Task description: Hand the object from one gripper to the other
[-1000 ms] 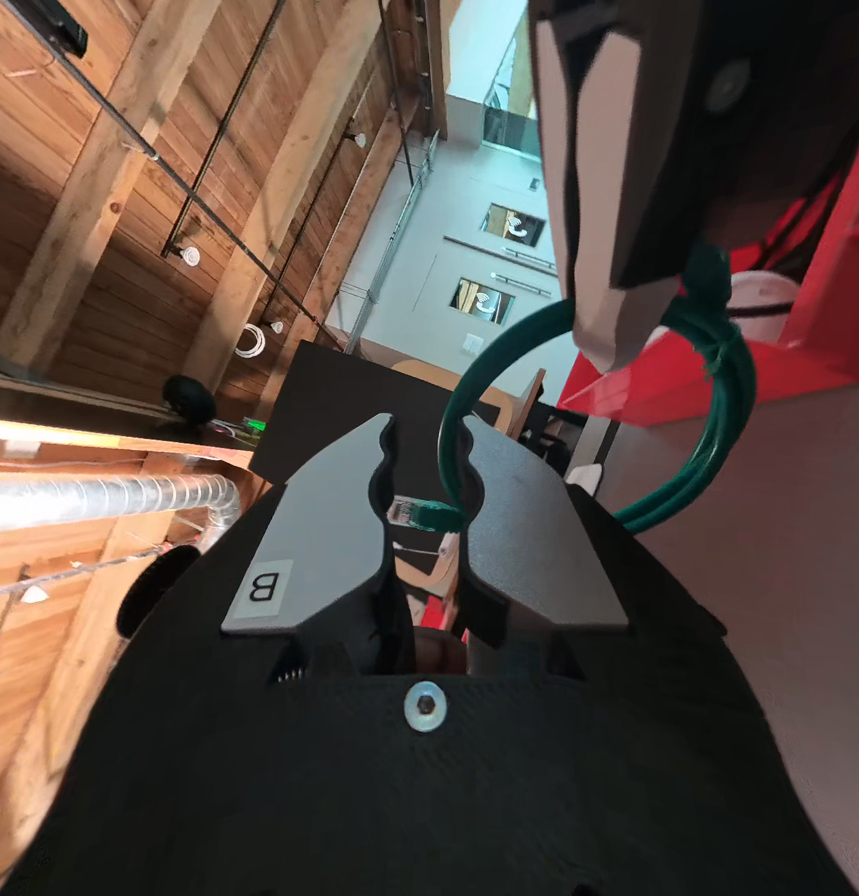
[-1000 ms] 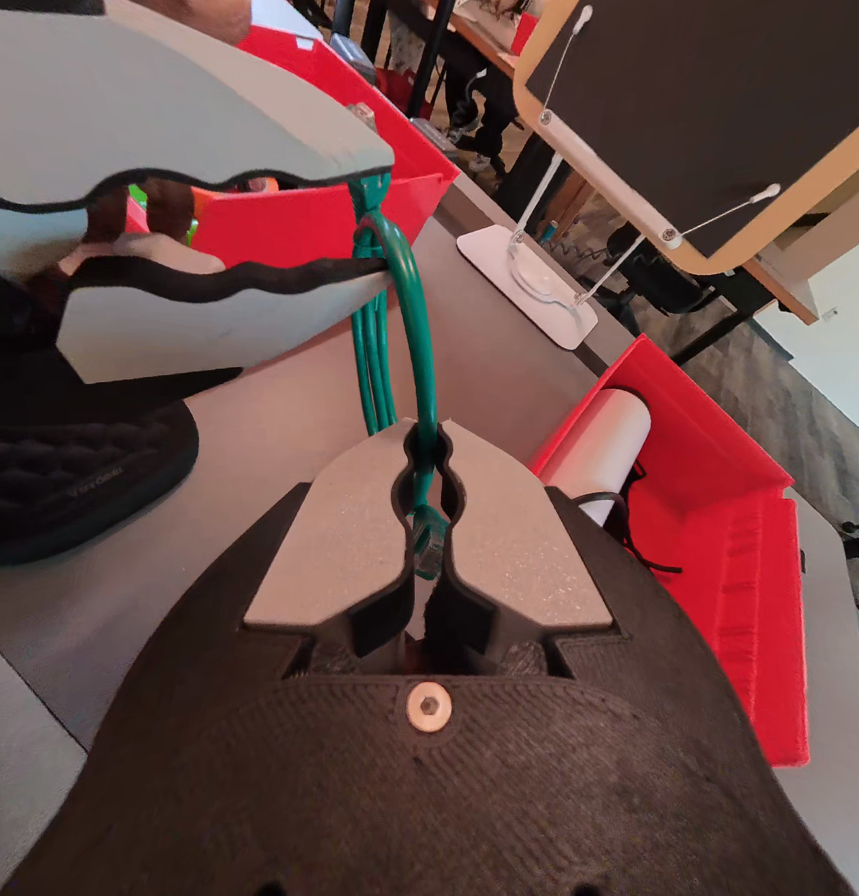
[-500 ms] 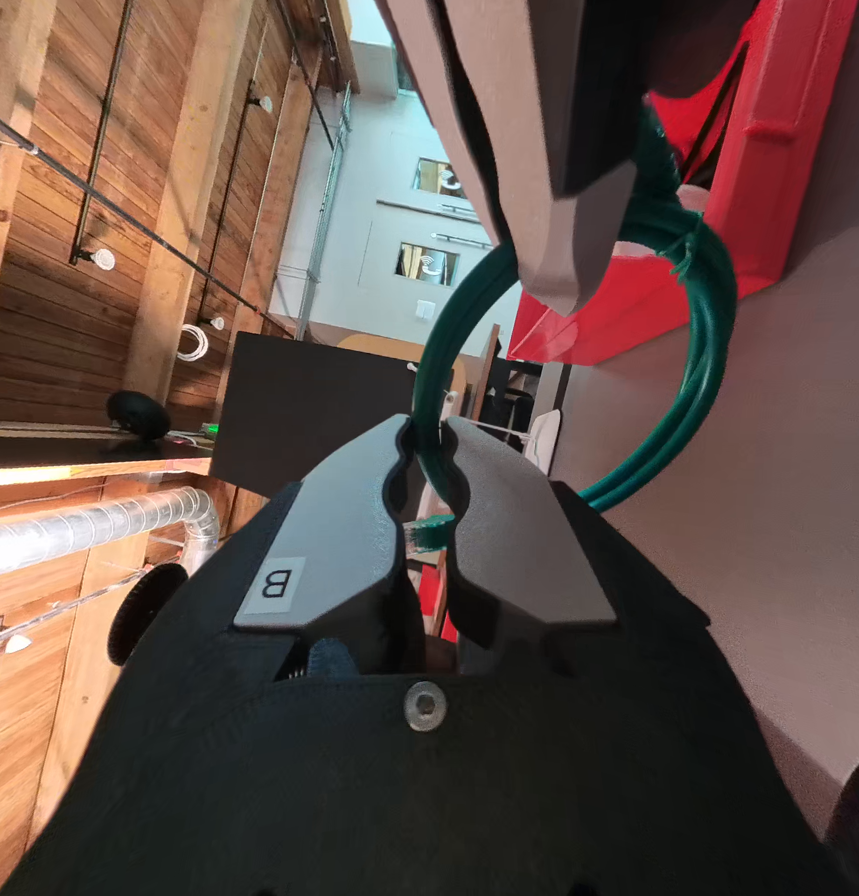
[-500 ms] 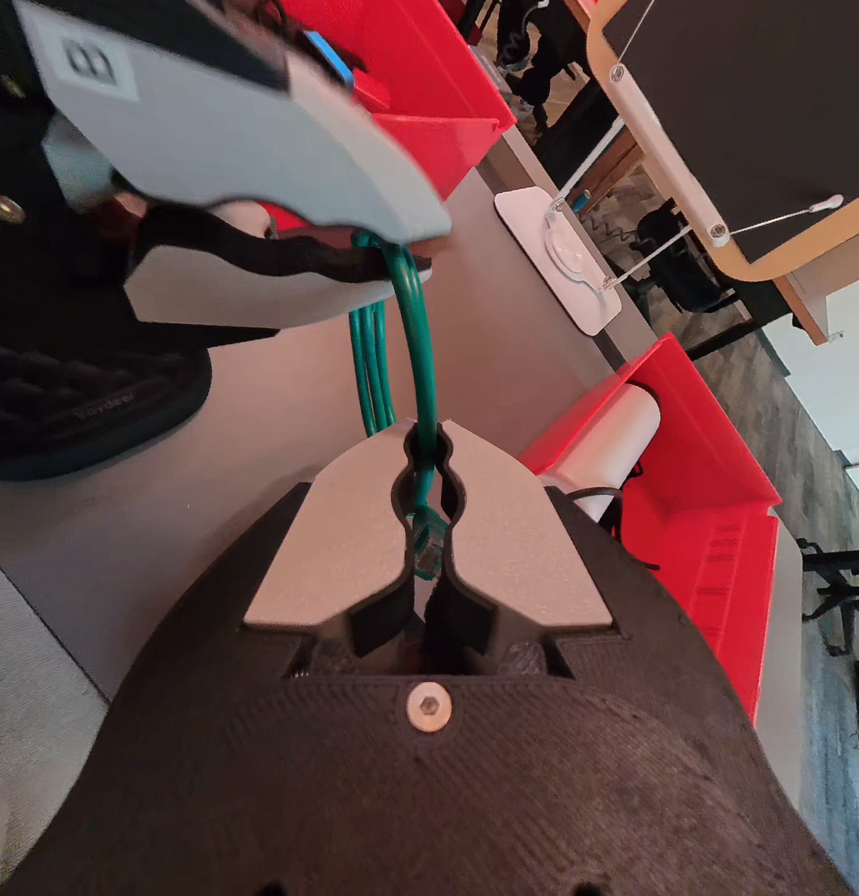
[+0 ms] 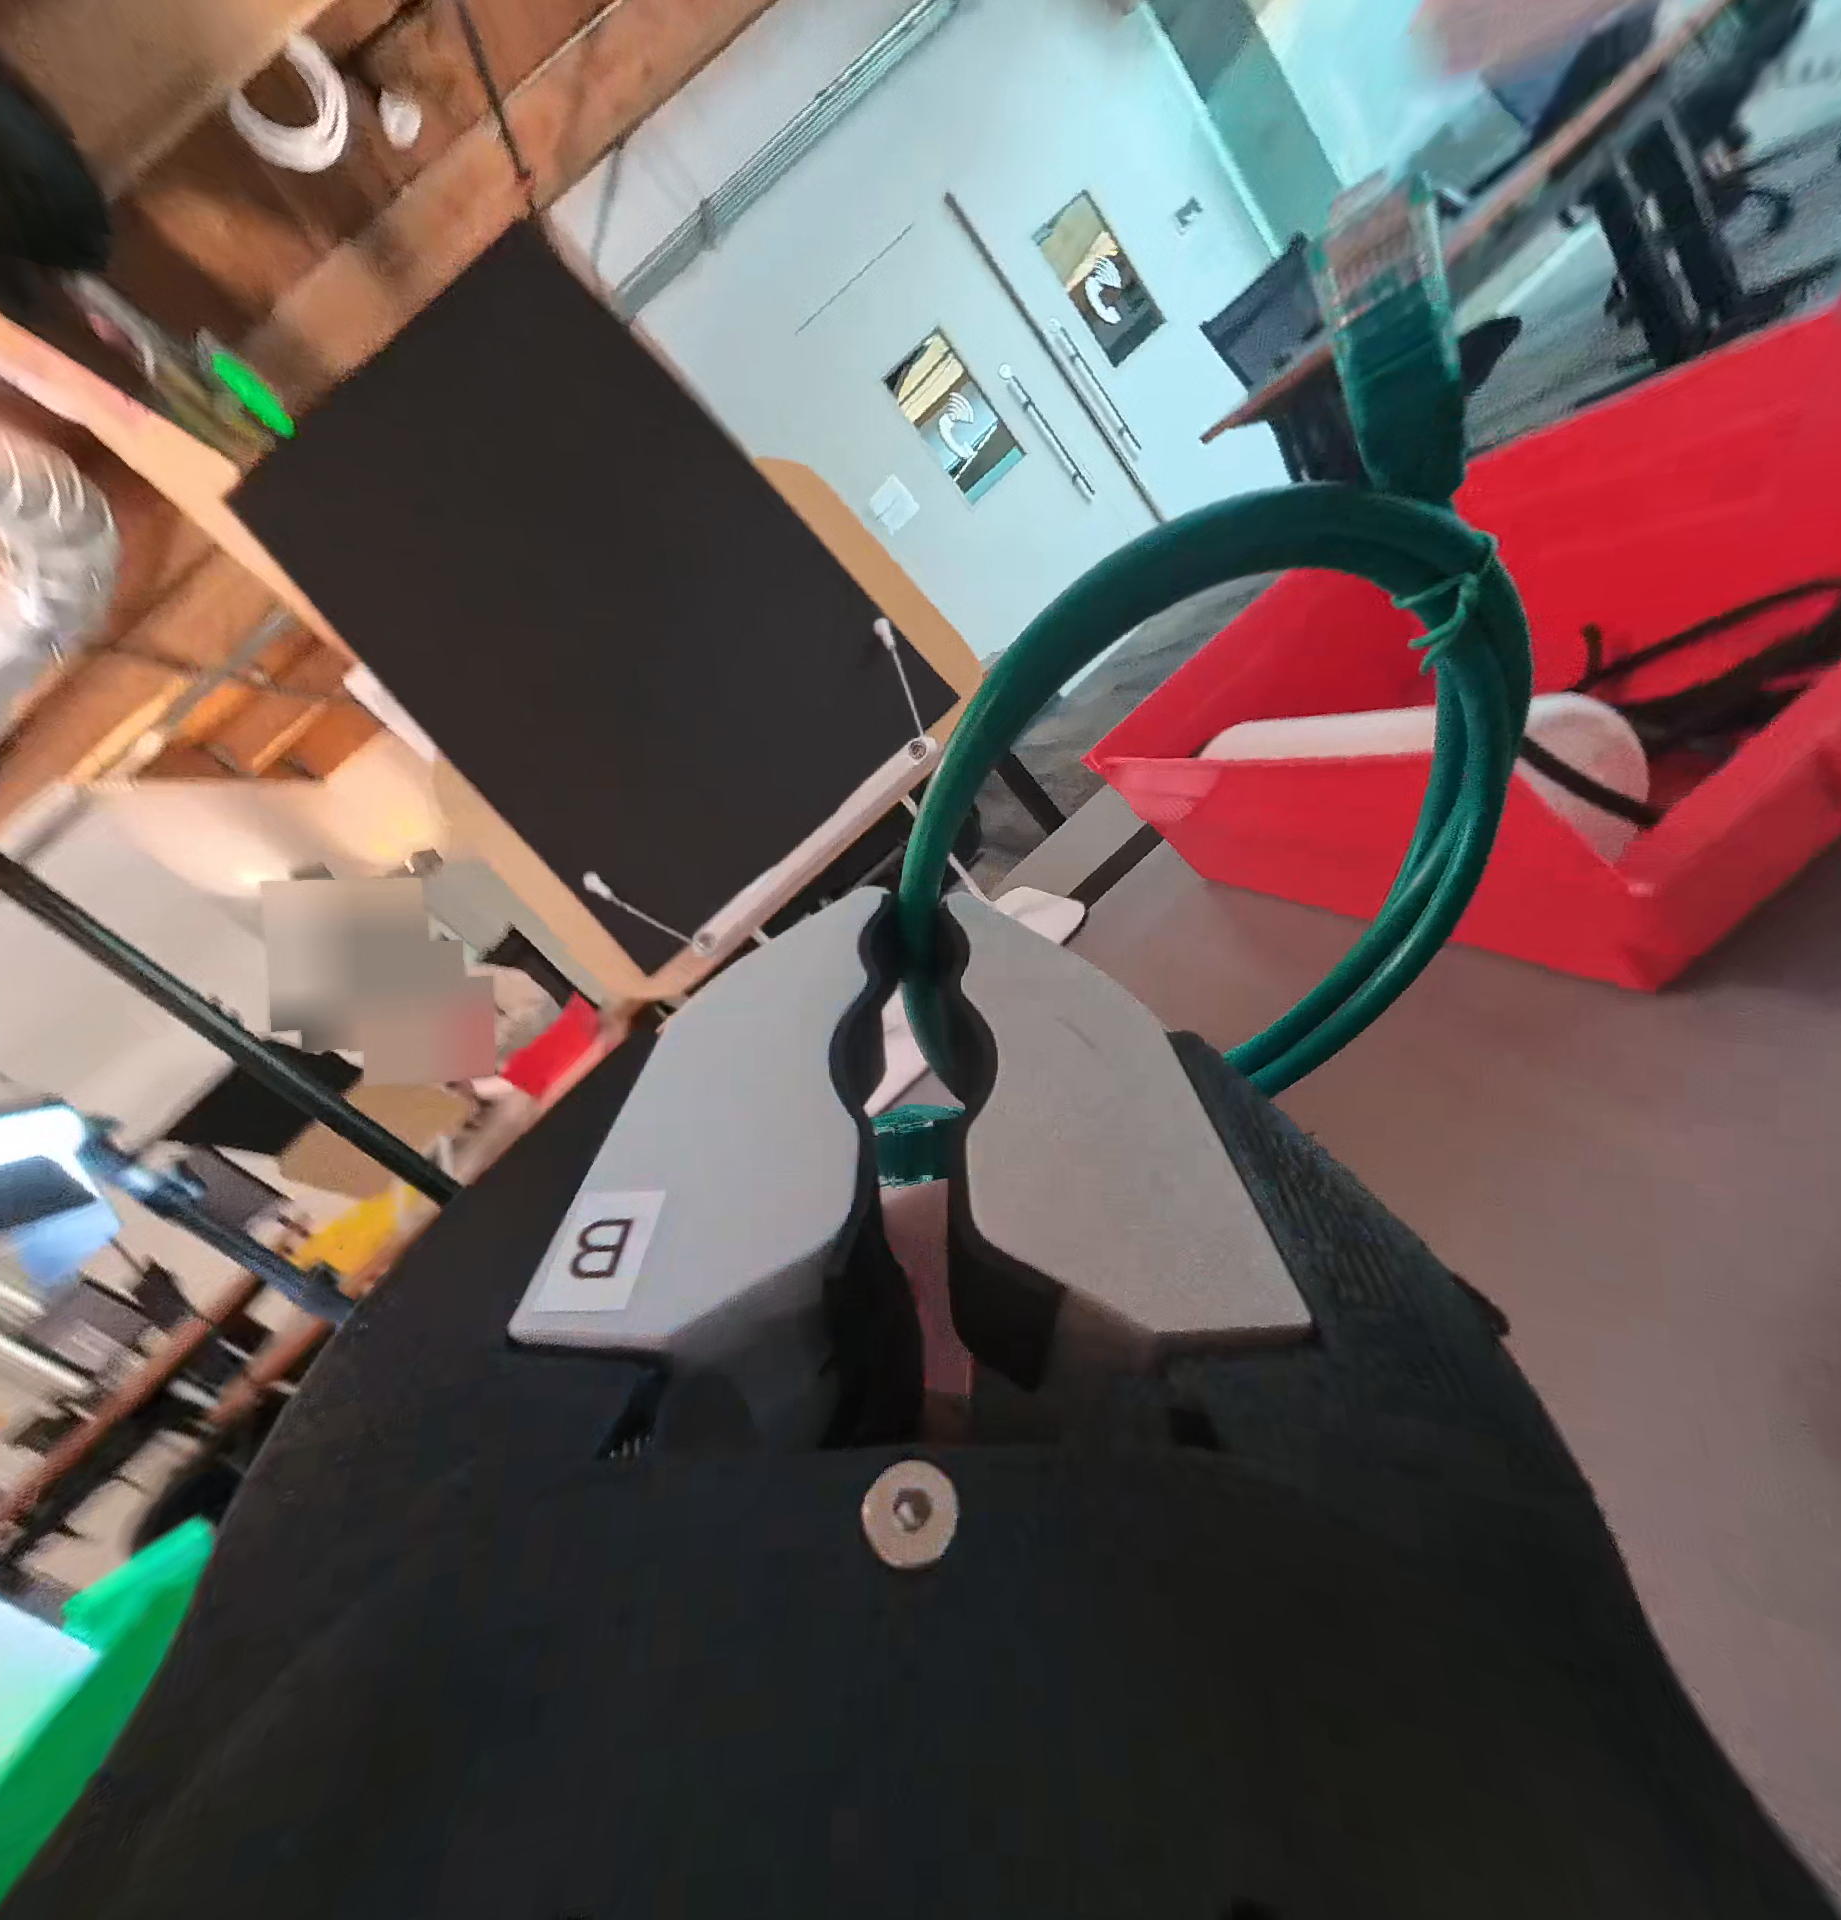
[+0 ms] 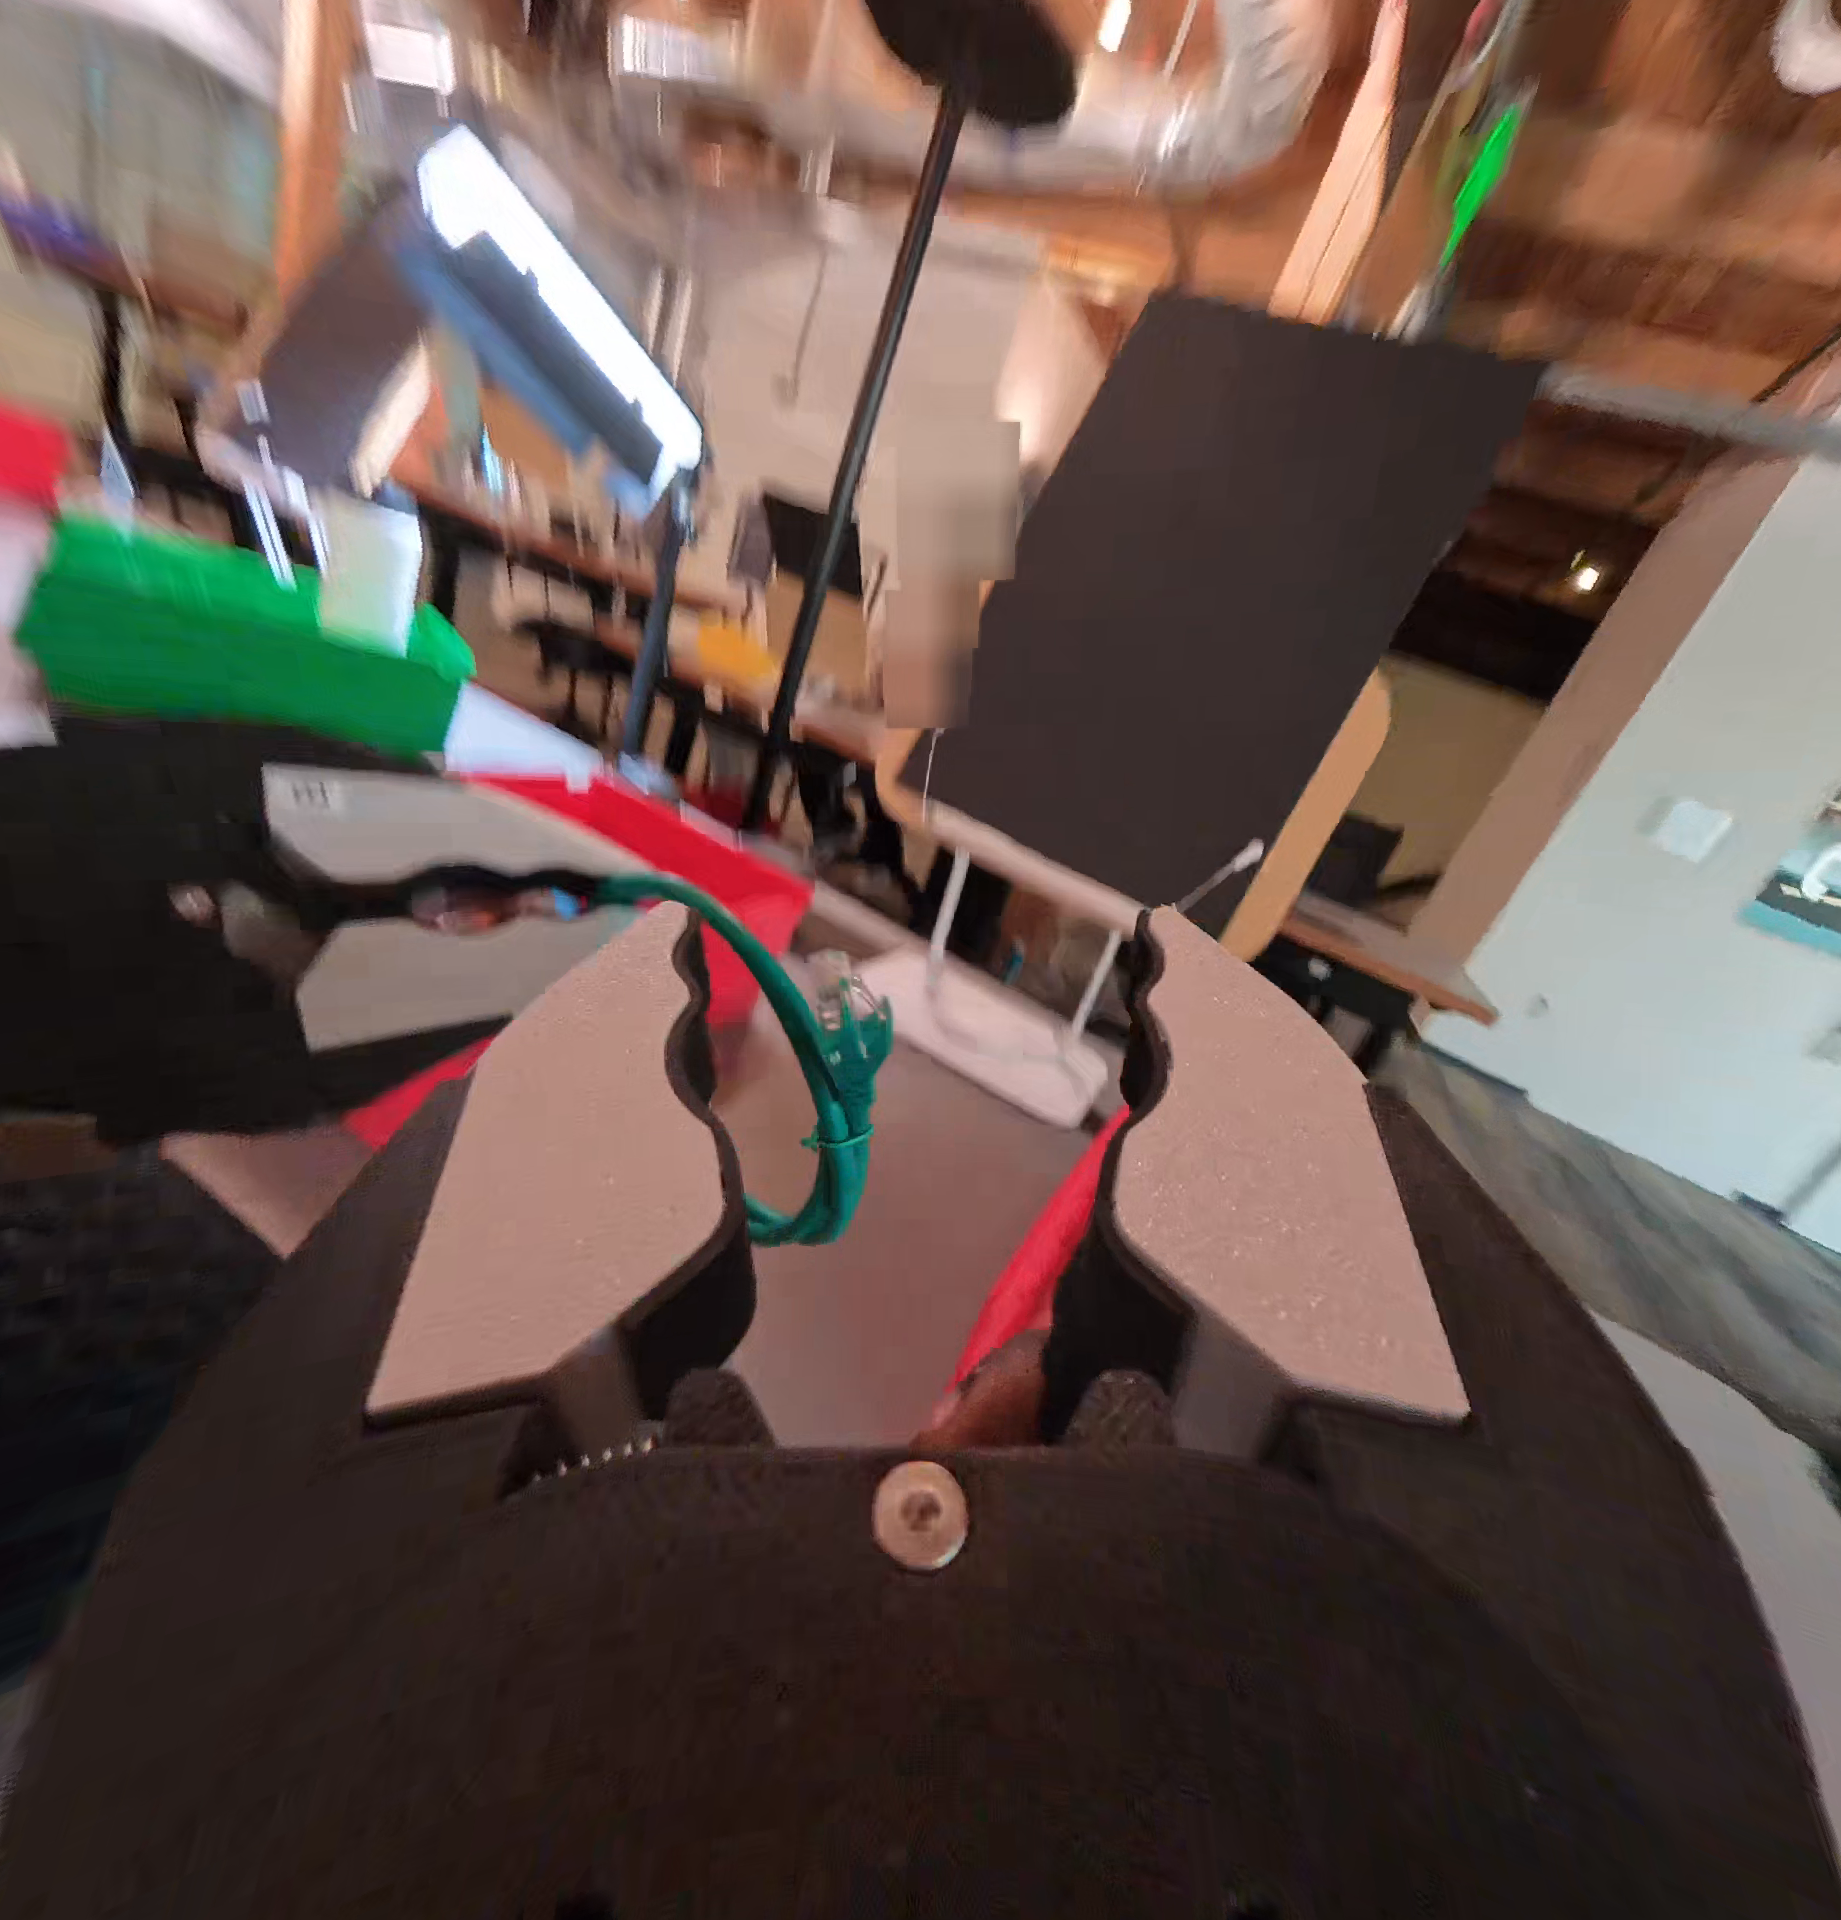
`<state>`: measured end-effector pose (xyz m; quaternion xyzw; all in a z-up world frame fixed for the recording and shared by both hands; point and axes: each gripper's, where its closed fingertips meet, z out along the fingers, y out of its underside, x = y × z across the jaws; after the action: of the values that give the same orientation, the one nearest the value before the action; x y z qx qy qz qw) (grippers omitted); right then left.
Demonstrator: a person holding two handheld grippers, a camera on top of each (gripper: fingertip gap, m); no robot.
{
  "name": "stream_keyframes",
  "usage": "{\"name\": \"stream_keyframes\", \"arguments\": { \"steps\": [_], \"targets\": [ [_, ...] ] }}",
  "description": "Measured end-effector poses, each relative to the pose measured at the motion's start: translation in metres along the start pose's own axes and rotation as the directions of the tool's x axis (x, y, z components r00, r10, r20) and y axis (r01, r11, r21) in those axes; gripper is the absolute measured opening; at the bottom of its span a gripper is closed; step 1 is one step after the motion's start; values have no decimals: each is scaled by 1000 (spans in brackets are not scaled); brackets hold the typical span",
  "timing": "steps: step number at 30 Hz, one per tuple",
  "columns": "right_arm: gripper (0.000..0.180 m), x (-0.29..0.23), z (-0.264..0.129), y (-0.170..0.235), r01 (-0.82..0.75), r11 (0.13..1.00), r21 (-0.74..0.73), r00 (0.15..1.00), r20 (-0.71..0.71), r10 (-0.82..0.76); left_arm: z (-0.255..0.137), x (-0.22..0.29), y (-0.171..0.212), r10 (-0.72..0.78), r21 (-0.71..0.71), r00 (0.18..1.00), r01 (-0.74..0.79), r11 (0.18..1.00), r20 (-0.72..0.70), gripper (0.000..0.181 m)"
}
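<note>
A coiled green network cable [image 5: 1456,790] hangs in a loop, tied with a green twist tie, one clear plug pointing up. My left gripper [image 5: 918,920] is shut on one strand of the cable near its tips and holds the coil above the grey table [image 5: 1581,1195]. In the right wrist view my right gripper [image 6: 916,925] is open and empty, drawn back from the cable [image 6: 838,1122]. The left gripper [image 6: 583,894] shows there at the left, holding the cable's end.
A red bin [image 5: 1674,790] with a white roll and black cords stands on the table at the right. A black panel on a white stand [image 6: 1186,644] is behind. A green bin [image 6: 230,644] and another red bin [image 6: 708,842] lie at the left.
My left gripper closed on the cable. My right gripper opened, let go and pulled back. Both views swung round as the left carried the cable off.
</note>
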<state>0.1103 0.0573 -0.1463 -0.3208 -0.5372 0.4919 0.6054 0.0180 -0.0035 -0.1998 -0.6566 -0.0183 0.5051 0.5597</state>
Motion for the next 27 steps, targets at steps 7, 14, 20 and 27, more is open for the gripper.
{"name": "stream_keyframes", "arguments": {
  "steps": [7, 14, 20, 27],
  "targets": [
    [67, 21, -18, -21, -248, 929, 274, 968, 23, 251, 2, -23, 13, -442, 16, 897, 442, 897, 23, 6],
    [69, 11, 3, 11, -375, 912, 165, 927, 82, 366, -2, -38, 20, -855, 95, 509, 860, 501, -100, 6],
    [72, -14, 18, 27, -352, 933, 73, 934, 98, 345, -5, -43, 32, -968, 131, 209, 973, 191, -142, 6],
    [71, -30, 30, 36, -253, 967, 15, 966, 64, 251, -7, -20, 25, -976, 114, 115, 989, 95, -186, 7]
  ]
}}
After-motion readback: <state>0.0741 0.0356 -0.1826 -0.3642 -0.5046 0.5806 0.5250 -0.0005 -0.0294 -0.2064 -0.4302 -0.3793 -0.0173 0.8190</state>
